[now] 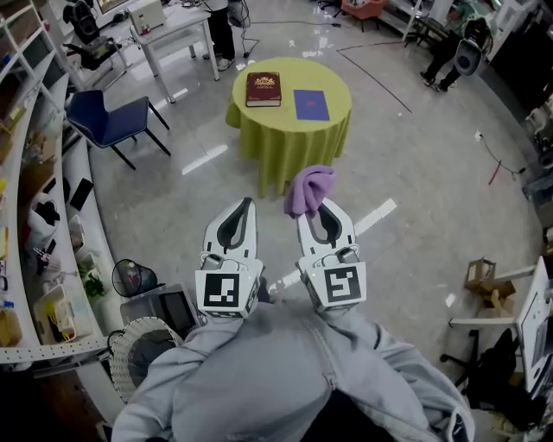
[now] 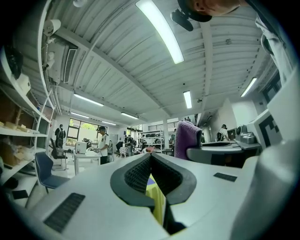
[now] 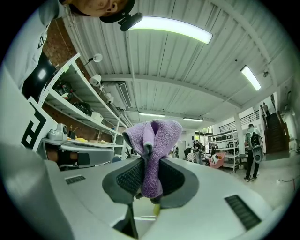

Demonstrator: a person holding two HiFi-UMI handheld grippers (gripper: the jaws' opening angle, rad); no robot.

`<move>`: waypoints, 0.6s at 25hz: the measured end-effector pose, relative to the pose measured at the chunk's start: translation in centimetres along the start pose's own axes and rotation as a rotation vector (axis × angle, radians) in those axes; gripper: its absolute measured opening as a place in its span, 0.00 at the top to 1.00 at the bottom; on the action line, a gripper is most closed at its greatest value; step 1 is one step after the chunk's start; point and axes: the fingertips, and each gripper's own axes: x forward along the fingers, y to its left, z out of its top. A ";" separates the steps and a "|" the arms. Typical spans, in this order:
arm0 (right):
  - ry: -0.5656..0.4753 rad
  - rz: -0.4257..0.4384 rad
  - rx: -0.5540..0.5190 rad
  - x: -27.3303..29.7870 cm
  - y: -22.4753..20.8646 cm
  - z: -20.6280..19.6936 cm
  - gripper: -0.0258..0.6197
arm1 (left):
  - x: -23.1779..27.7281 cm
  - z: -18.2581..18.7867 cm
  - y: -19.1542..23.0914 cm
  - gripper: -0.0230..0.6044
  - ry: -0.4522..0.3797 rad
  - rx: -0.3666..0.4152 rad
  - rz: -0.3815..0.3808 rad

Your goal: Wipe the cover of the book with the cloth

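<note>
Looking down through the head view, I have both grippers low in the centre of the frame, side by side above a grey polished floor [image 1: 415, 173].

My right gripper [image 1: 323, 207] has its fingers clamped on a purple terry cloth [image 1: 309, 188], which bunches up past the tips. In the right gripper view the cloth fills the gap between the dark ribbed fingers [image 3: 127, 176] and folds over above them.

My left gripper [image 1: 248, 203] carries nothing. In the left gripper view its fingers [image 2: 135, 174] meet at the tips, leaving only a narrow slit lower down through which yellow-green fabric shows.

A dark red hardcover book with gold decoration [image 1: 263, 89] lies flat in the upper centre of the head view. It sits on a round tabletop draped in yellow-green fabric [image 1: 278, 128], well apart from both grippers. Just to its right on the same tabletop lies a flat blue rectangular folder [image 1: 311, 104], near the book but not touching it.

A blue chair with black legs [image 1: 112, 121] stands at the upper left, with a white table [image 1: 177, 24] above it. A black mesh bin [image 1: 131, 278] sits at the lower left beside the shelving [image 1: 34, 173] that runs down the left edge.
</note>
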 end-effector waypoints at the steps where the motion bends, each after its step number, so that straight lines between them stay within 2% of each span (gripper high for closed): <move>1: 0.004 0.004 0.001 0.5 0.1 -0.2 0.82 | 0.3 -0.1 0.5 0.93 0.000 -0.004 0.002; 7: 0.040 0.008 0.000 5.2 -0.4 -2.0 0.82 | 4.1 -1.0 3.8 0.93 -0.003 -0.017 -0.007; 15: 0.066 -0.006 -0.006 14.6 -2.6 -3.5 0.82 | 12.1 -1.7 9.4 0.93 0.002 -0.019 -0.046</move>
